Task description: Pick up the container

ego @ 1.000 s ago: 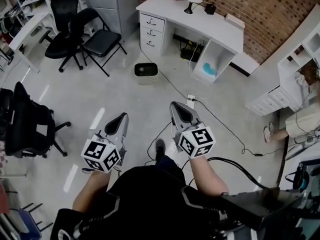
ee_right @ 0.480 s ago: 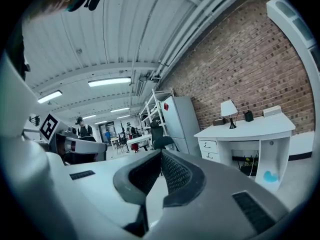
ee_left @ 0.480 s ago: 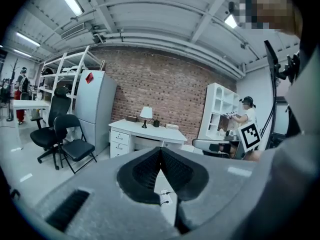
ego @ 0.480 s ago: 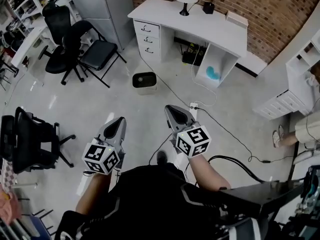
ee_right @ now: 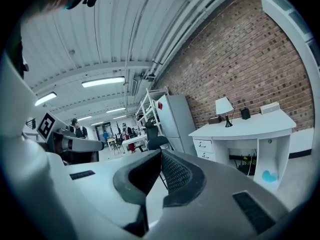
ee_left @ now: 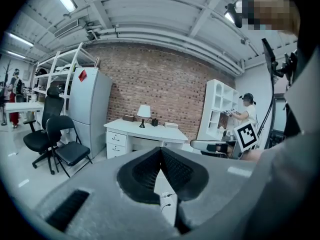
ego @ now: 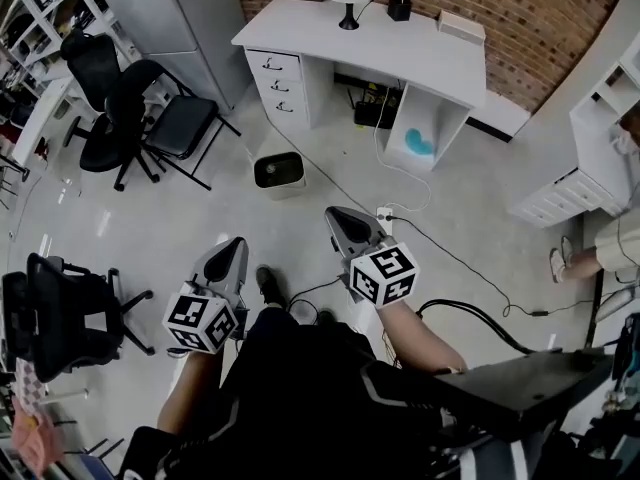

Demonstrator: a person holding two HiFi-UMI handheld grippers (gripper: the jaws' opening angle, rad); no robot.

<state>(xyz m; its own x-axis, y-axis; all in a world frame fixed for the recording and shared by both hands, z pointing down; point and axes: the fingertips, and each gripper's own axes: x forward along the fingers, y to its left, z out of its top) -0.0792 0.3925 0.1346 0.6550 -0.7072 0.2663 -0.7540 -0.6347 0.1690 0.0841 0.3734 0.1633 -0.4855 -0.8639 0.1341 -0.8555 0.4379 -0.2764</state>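
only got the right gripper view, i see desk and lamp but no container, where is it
Observer: Head view shows the container on the floor, between you and the desk.
Operator: left tongs holding anything
Observer: No, the left gripper view shows the left tongs shut and empty.
Operator: anything on the floor near me
Observer: A white power strip lies just ahead of the right tongs.
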